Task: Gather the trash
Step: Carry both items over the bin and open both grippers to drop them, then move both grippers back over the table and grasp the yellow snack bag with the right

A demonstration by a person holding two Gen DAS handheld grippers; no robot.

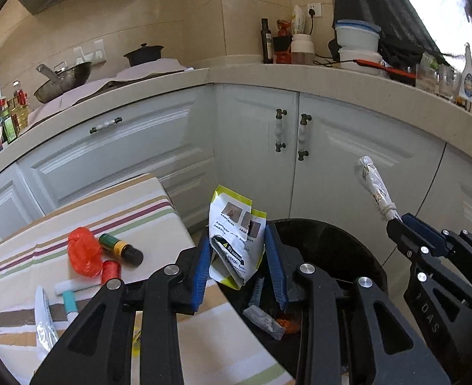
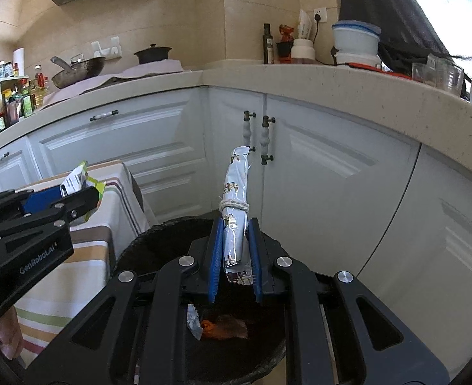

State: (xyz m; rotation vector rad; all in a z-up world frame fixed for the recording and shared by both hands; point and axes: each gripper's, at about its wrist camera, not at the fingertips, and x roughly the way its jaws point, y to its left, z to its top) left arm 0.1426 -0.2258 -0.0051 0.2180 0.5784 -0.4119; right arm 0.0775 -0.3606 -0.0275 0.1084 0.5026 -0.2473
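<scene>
Two pieces pinched over the black bin (image 1: 357,247): crumpled packet (image 1: 236,240) in left gripper (image 1: 240,272), tied foil roll (image 2: 236,211) in right gripper (image 2: 236,256); best centred above the opening before letting go, clear of the striped table (image 1: 75,224).

Your black round trash bin (image 1: 338,243) is mostly hidden behind the left gripper's black linkage, and the grey wrapper scraps (image 1: 264,317) and orange bit at its bottom are too shadowed for you to identify. The print on the crumpled white-and-yellow paper packet (image 1: 236,224) is too small to read, and its lower end disappears between the blue pads. In the right wrist view, the striped tablecloth (image 2: 85,272) runs out behind the other gripper's body.
</scene>
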